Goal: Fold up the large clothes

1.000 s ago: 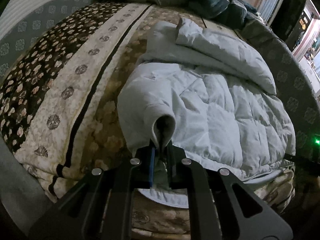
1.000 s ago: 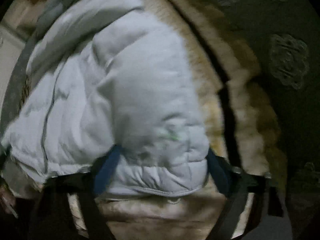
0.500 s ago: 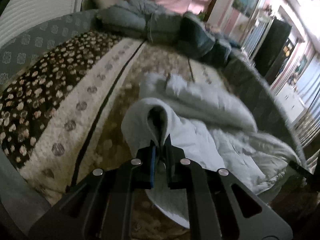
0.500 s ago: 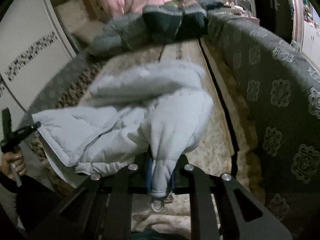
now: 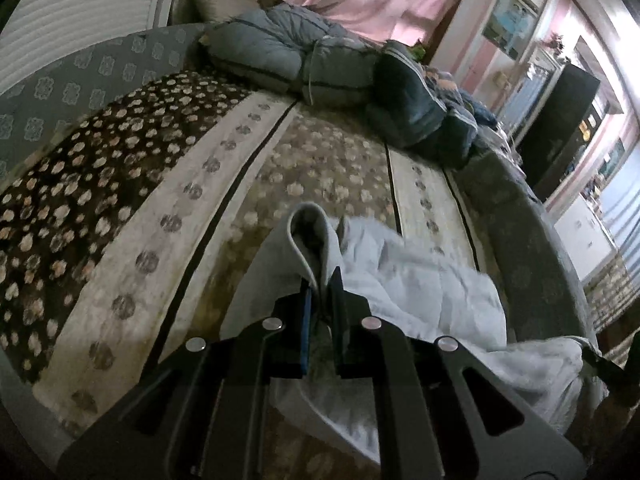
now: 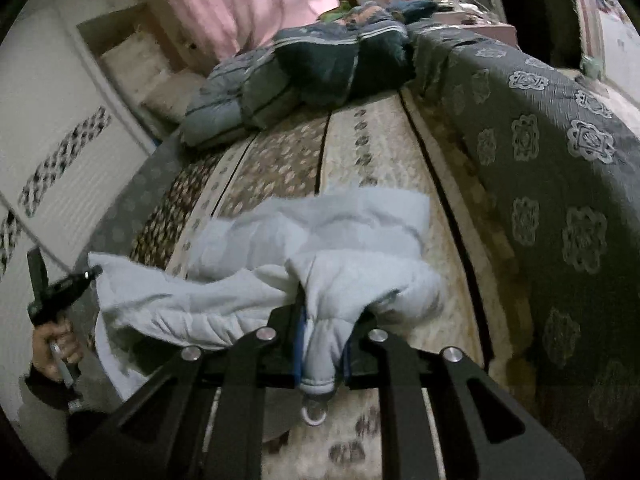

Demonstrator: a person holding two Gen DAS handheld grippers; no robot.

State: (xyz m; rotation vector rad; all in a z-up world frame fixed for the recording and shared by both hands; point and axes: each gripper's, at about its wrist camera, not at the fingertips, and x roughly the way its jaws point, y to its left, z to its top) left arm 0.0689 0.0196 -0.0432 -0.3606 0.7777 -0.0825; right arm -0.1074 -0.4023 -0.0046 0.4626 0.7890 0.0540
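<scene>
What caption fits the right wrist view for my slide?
Right tool clamps a hem fold of the pale blue padded jacket above the floral bedspread.

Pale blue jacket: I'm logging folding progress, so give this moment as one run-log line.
left gripper: shut on jacket | right gripper: shut on jacket | bed: jacket partly raised

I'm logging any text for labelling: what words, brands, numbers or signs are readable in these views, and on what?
None can be read.
Framed picture on the wall: too small and blurred to tell if it bears words.
Pale puffer jacket: no label or print shows.
</scene>
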